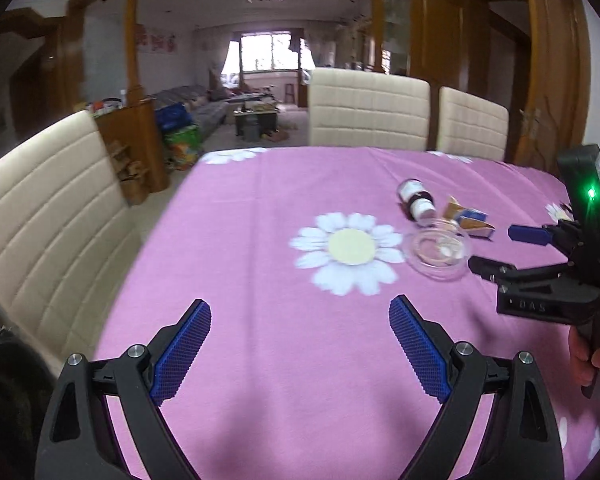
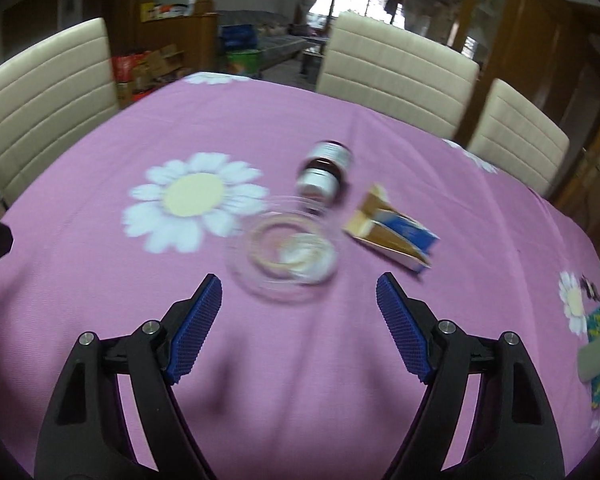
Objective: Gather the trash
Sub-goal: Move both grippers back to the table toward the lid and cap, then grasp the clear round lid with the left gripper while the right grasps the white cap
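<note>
1. Your left tool [image 1: 300,316] is released, its blue pads spread wide over bare pink cloth low in the left wrist view, holding nothing.
2. Your right tool [image 2: 299,294] is likewise released and empty; its fingers sit low in the right wrist view.
3. The trash lies at mid-frame on the surface [image 2: 100,288]: a clear round dish [image 2: 286,254] just above the right tool's fingertips, a small bottle [image 2: 326,170] on its side just beyond the dish, and an opened carton [image 2: 396,232] to the right of both.
4. In the left wrist view, the same cluster sits at centre right, with the right tool beside it.
5. Both views are blurred; labels cannot be read.
</note>
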